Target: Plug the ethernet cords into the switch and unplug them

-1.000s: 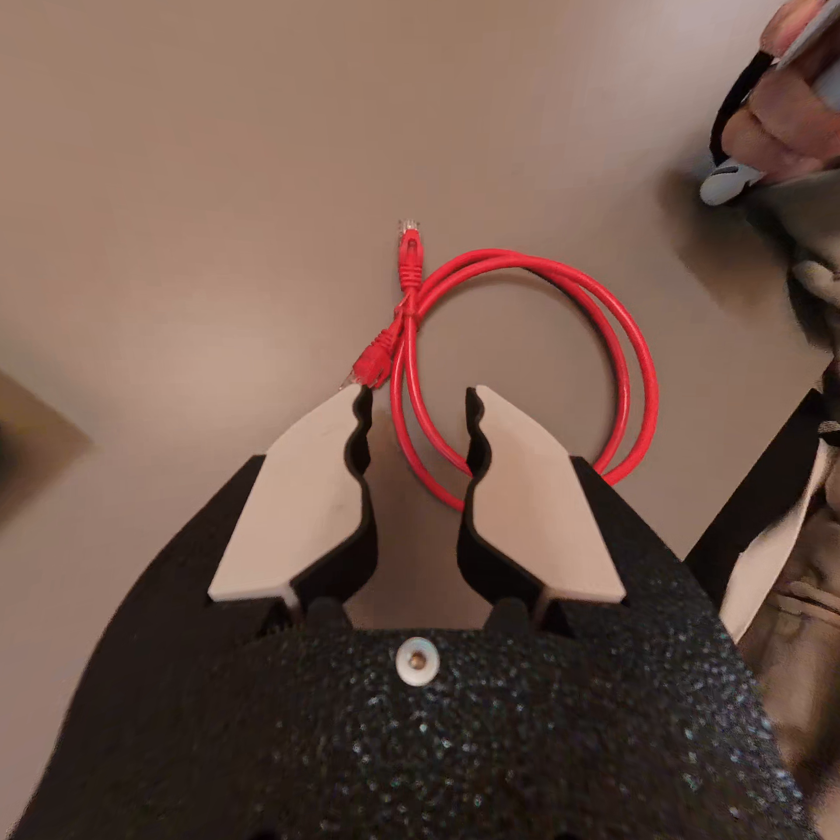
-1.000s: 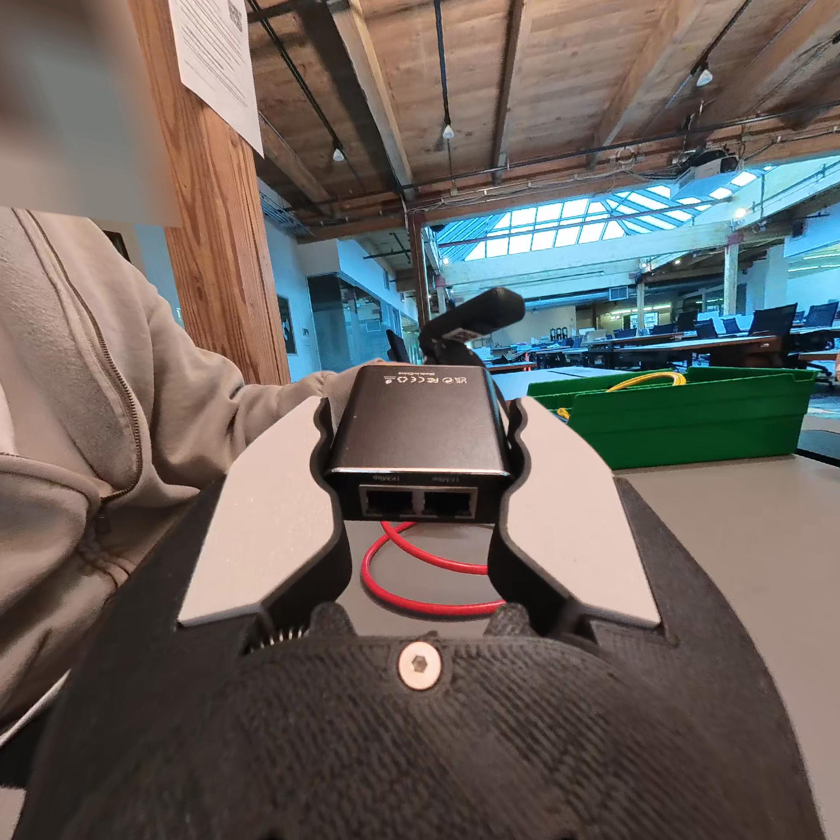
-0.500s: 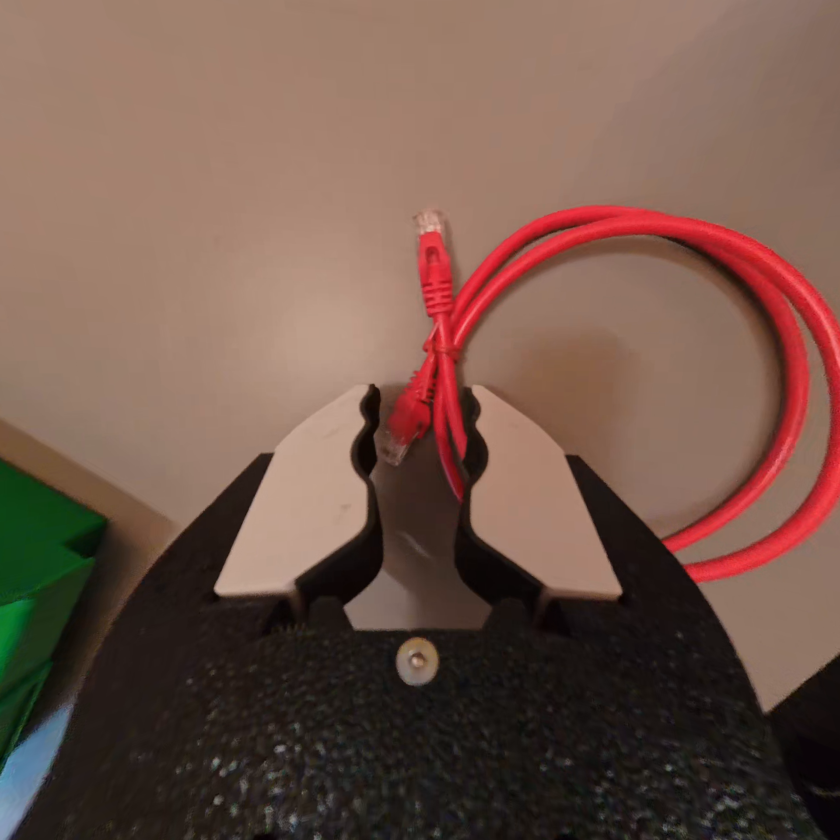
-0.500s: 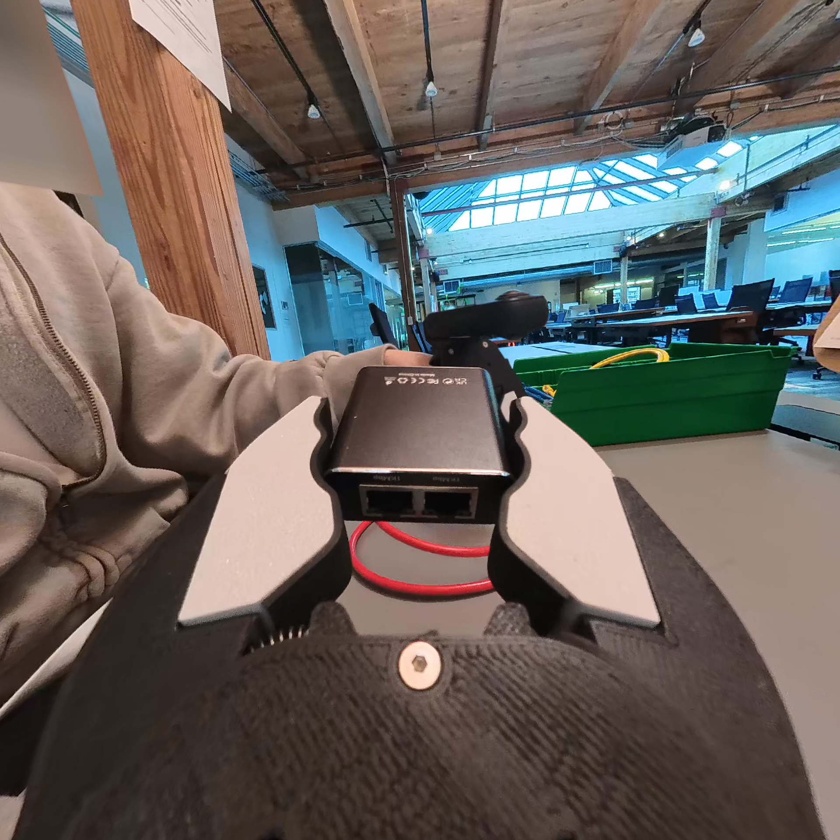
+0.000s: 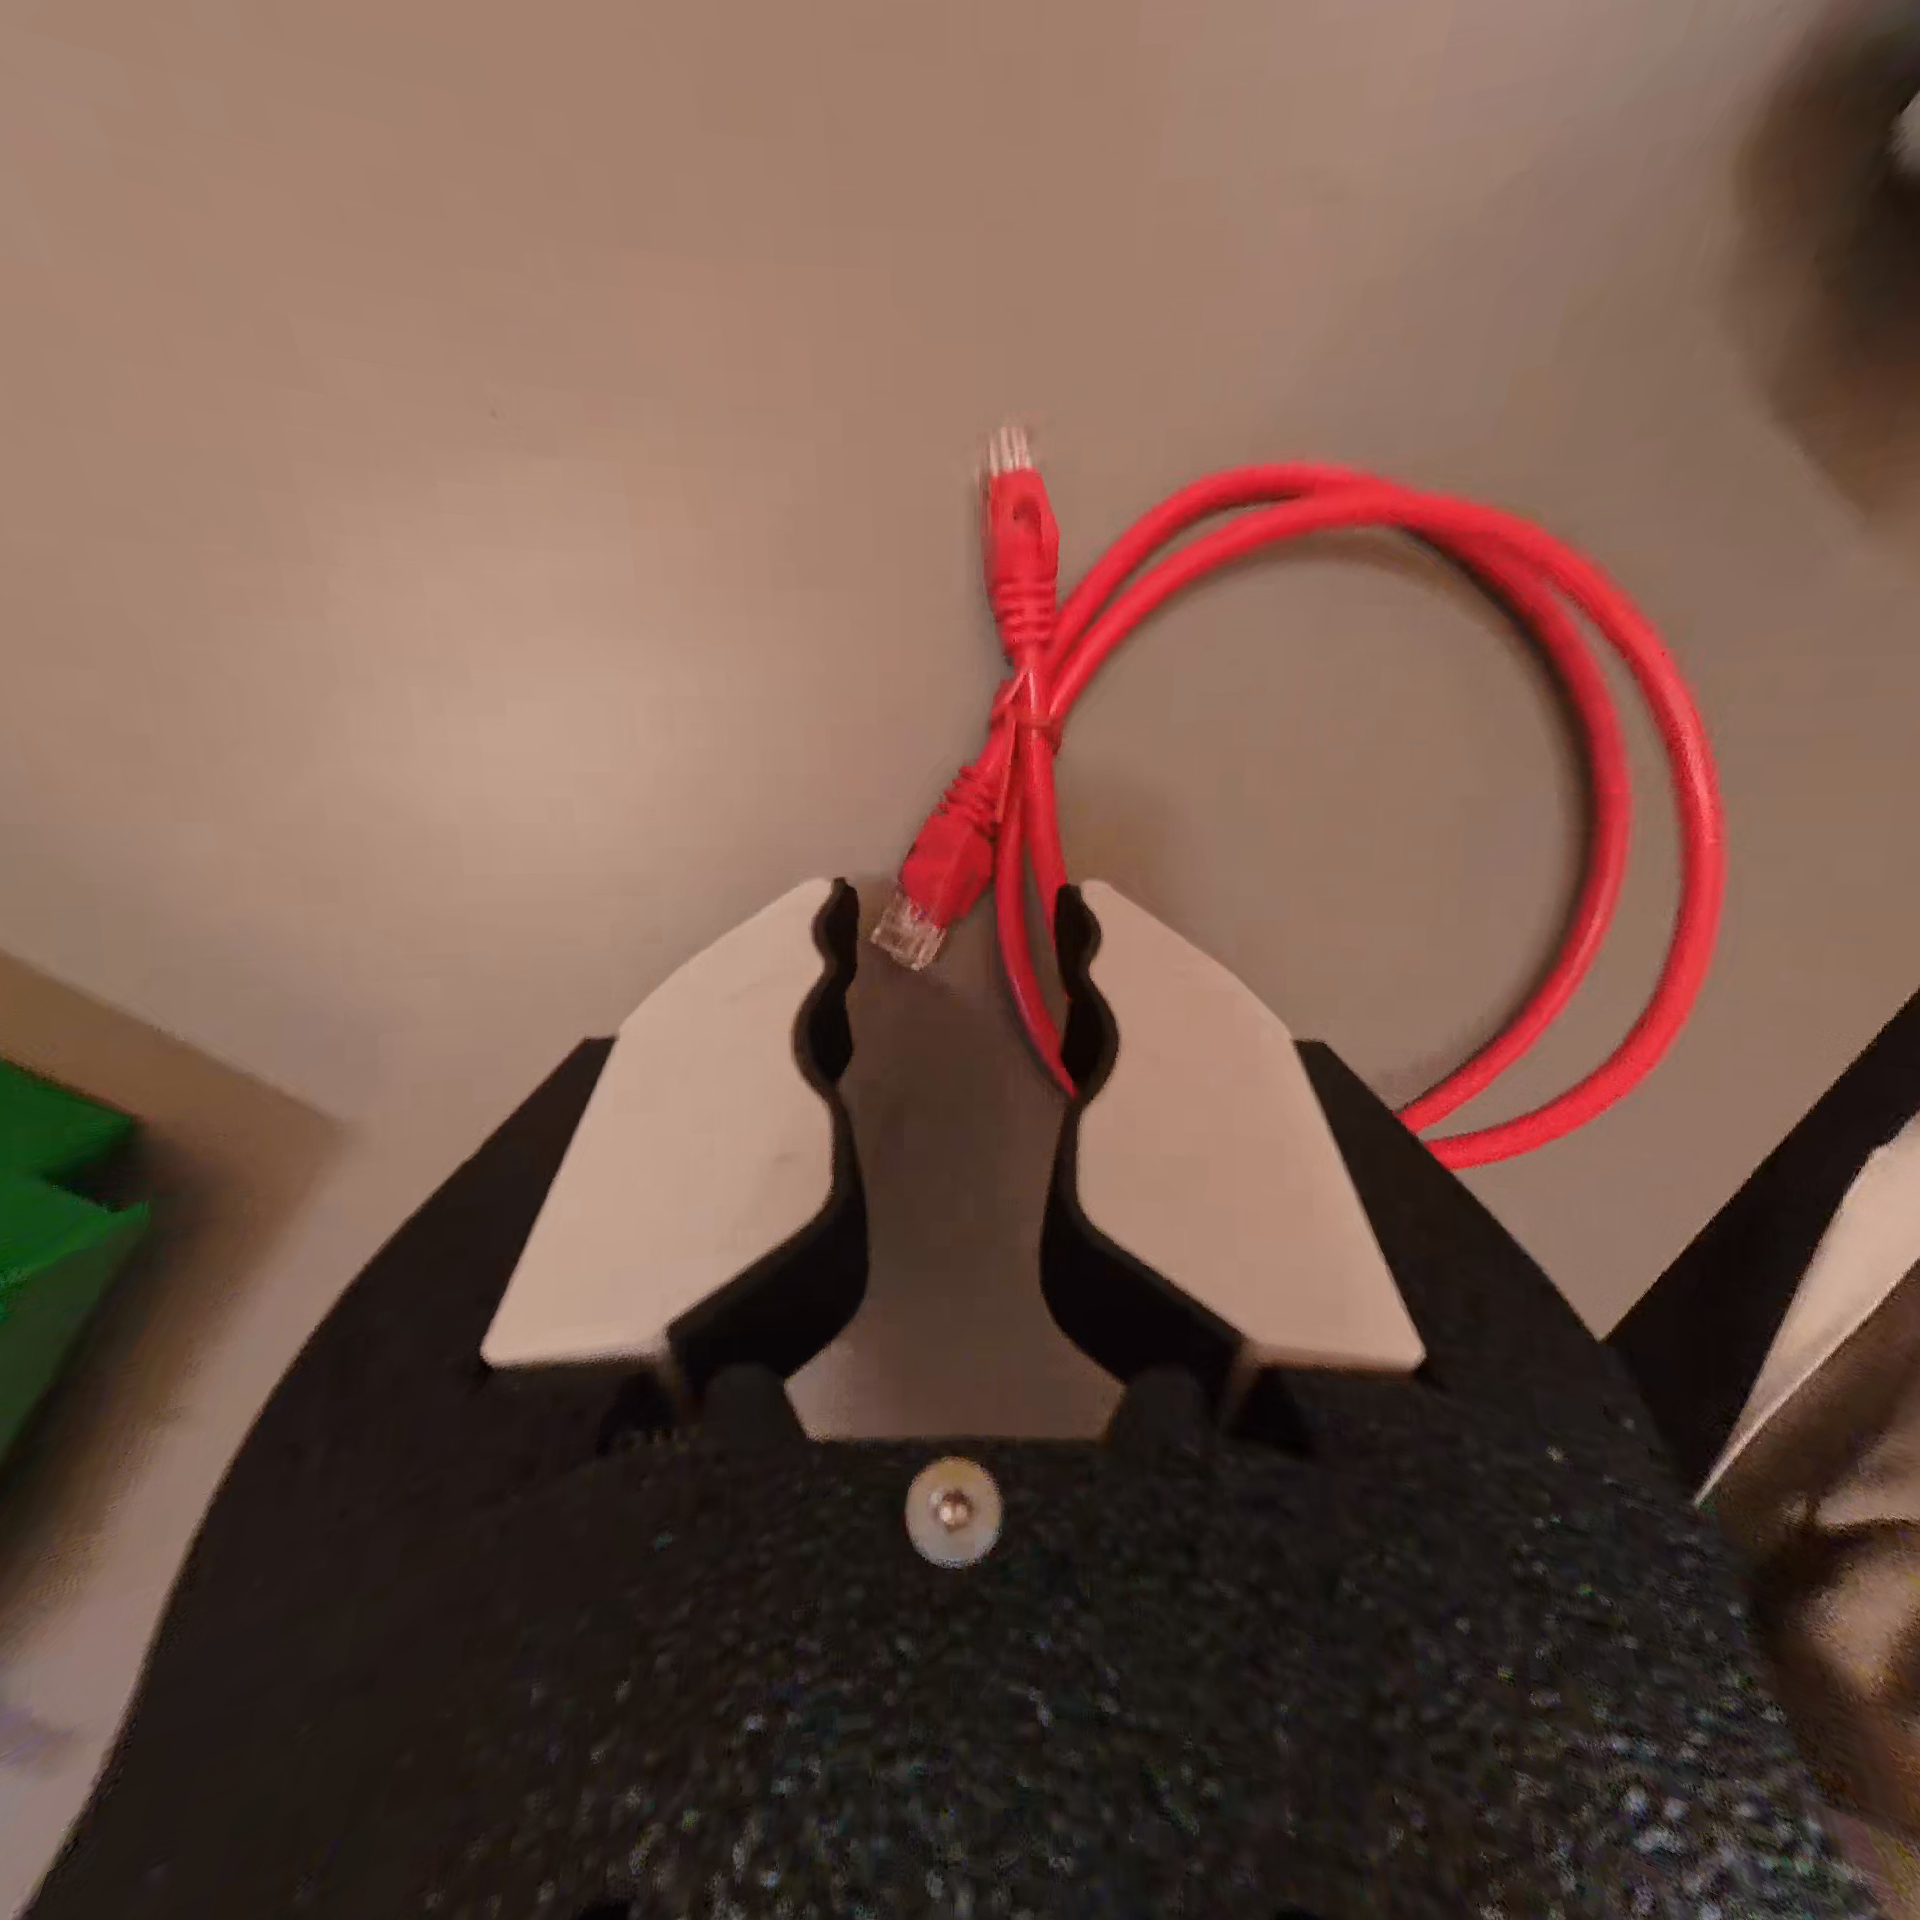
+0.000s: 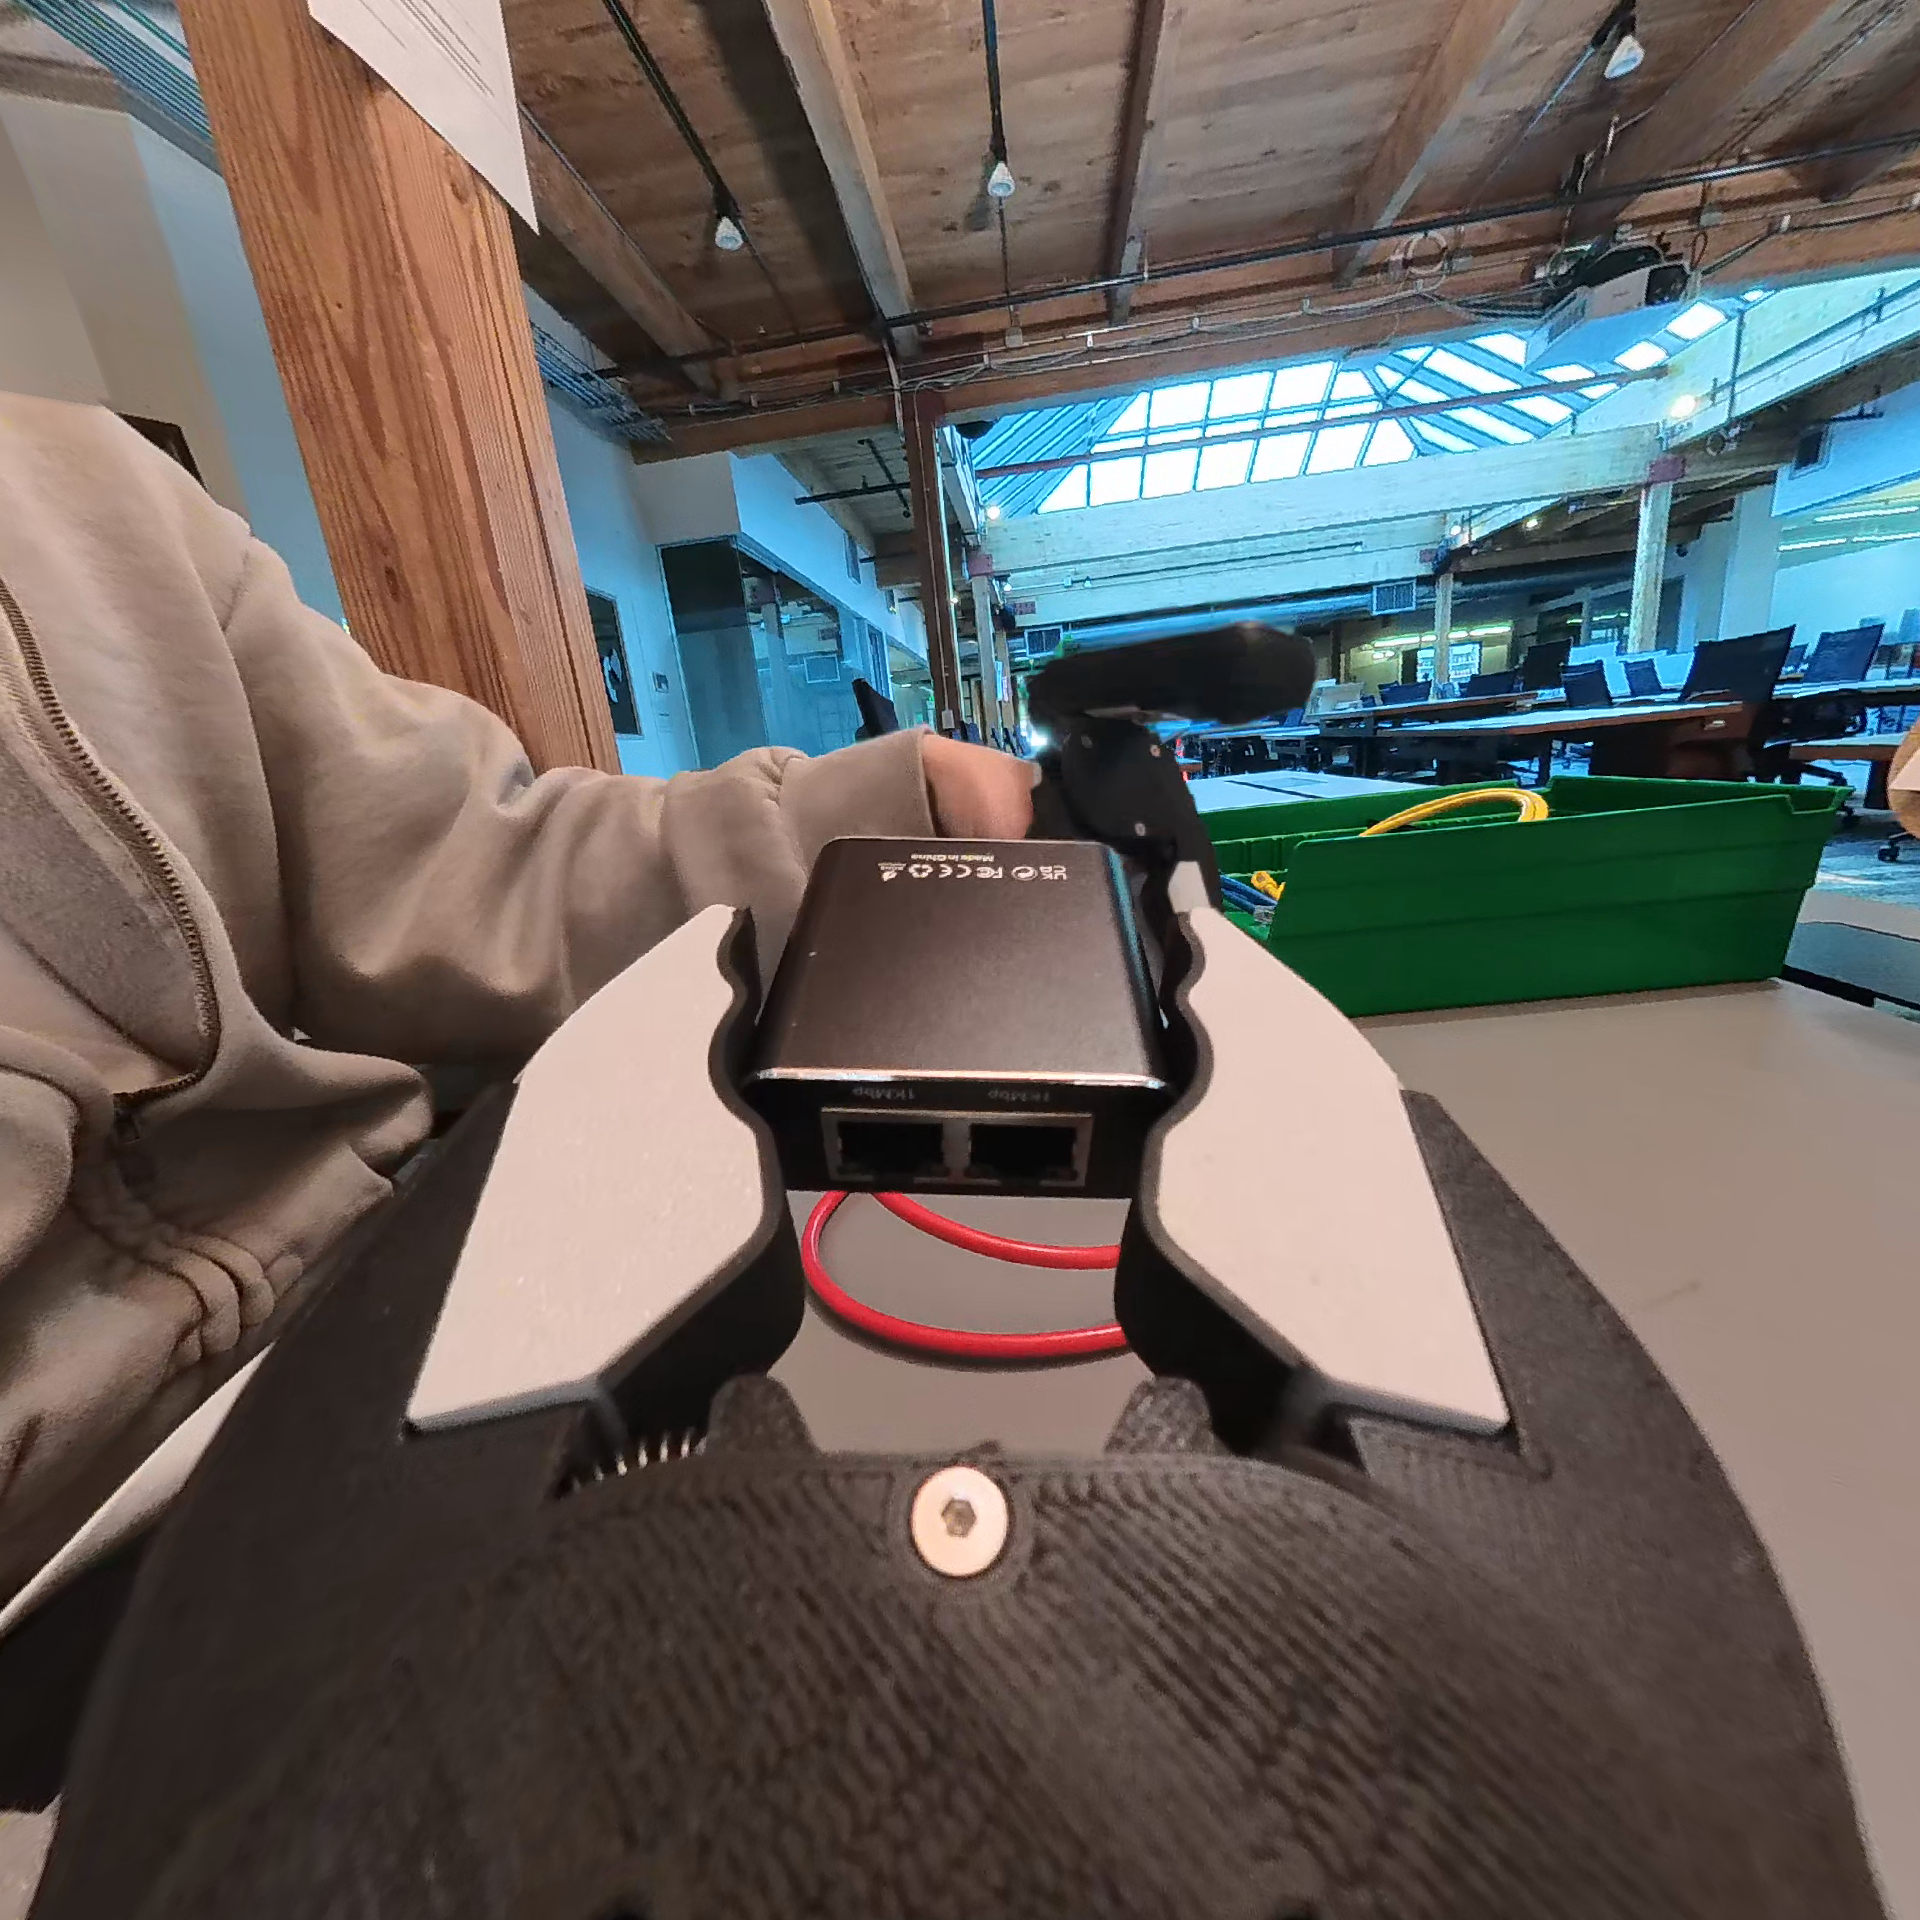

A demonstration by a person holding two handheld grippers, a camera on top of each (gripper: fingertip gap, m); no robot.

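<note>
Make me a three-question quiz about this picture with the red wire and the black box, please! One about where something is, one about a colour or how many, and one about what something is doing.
1. Where does the red cable lie?
A. in the green bin
B. coiled on the table
C. plugged into the switch

2. How many ports show on the front of the black switch?
A. one
B. two
C. four

3. What is the right gripper doing?
A. clamping the switch
B. hanging open and empty
C. holding the cable

Answers:
1 B: its loops rest flat on the table, just ahead of the open left gripper.
2 B: two sockets sit side by side, both empty.
3 A: both fingers press the switch's sides and hold it above the table.
</note>
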